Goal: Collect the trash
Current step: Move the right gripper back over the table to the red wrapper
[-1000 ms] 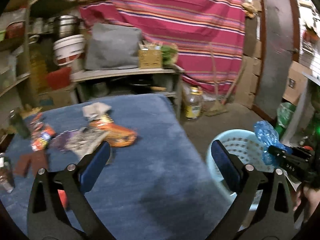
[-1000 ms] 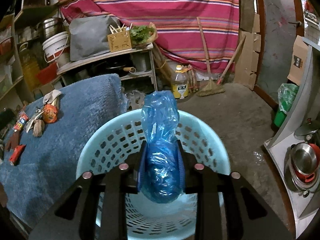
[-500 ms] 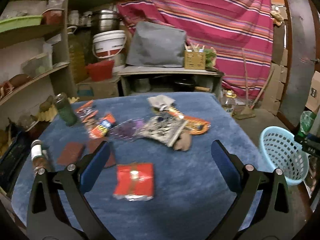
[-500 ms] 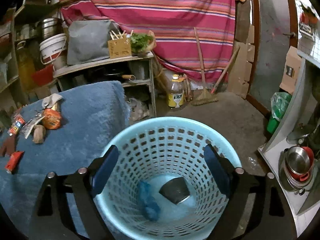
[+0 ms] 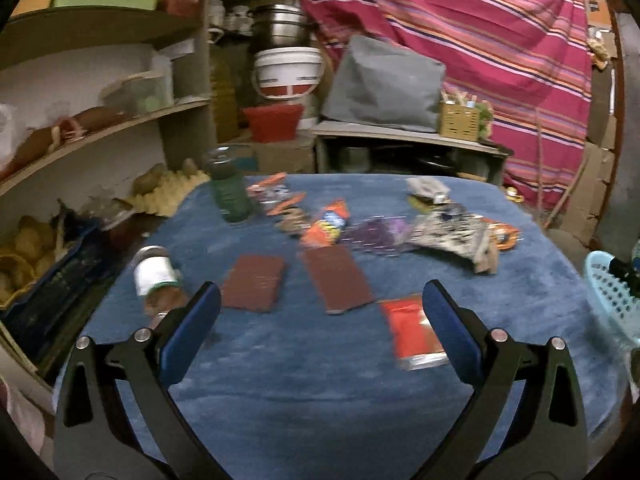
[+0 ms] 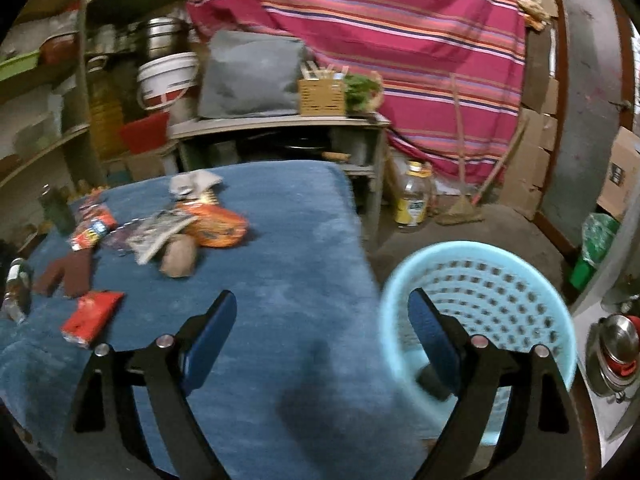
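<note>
1. Striped magenta cloth point(image 6: 380, 32) hangs behind cluttered shelves; a blue carpeted surface point(image 5: 320, 380) carries the litter.
2. Two flat maroon packets point(image 5: 296, 280), a red foil wrapper point(image 5: 412, 330), an orange snack bag point(image 6: 216, 224) and crumpled printed wrappers point(image 5: 448, 232) lie scattered across it, with a green jar point(image 5: 230, 196) upright at the far left.
3. Left gripper point(image 5: 320, 320) hovers above the surface, fingers spread, holding nothing.
4. Right gripper point(image 6: 322, 328) is likewise spread and empty.
5. Just beside the surface's right edge stands a pale-blue perforated plastic basket point(image 6: 500, 280).
</note>
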Demonstrator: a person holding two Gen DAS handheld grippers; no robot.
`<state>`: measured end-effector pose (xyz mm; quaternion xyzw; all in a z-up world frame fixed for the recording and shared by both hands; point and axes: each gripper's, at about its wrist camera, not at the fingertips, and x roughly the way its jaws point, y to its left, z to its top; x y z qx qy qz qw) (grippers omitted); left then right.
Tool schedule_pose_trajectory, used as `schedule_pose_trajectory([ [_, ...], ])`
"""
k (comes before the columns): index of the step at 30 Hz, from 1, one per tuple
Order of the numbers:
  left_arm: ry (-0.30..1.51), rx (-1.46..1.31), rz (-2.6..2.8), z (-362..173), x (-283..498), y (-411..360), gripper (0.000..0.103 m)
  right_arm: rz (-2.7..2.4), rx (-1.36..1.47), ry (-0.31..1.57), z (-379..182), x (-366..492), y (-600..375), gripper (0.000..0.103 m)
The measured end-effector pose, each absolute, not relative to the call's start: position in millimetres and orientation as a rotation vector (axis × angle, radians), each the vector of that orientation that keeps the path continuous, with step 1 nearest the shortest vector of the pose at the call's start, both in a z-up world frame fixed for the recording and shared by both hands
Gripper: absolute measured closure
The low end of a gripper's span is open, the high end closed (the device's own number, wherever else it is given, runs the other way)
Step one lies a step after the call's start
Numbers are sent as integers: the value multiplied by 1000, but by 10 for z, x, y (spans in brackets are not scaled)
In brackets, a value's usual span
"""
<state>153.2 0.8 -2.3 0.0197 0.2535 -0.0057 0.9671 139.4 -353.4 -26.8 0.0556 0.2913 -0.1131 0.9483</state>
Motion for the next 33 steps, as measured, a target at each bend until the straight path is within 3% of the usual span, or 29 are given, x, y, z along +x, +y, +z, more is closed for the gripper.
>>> schedule_pose_trajectory([
  [13,576,17,27,-347,1597,606,6,-103,7,633,-410,1729,-2411,17],
  [33,676,-47,-12,-457,2129,320,6,-117,35,629,-555,2091,-2522,17],
])
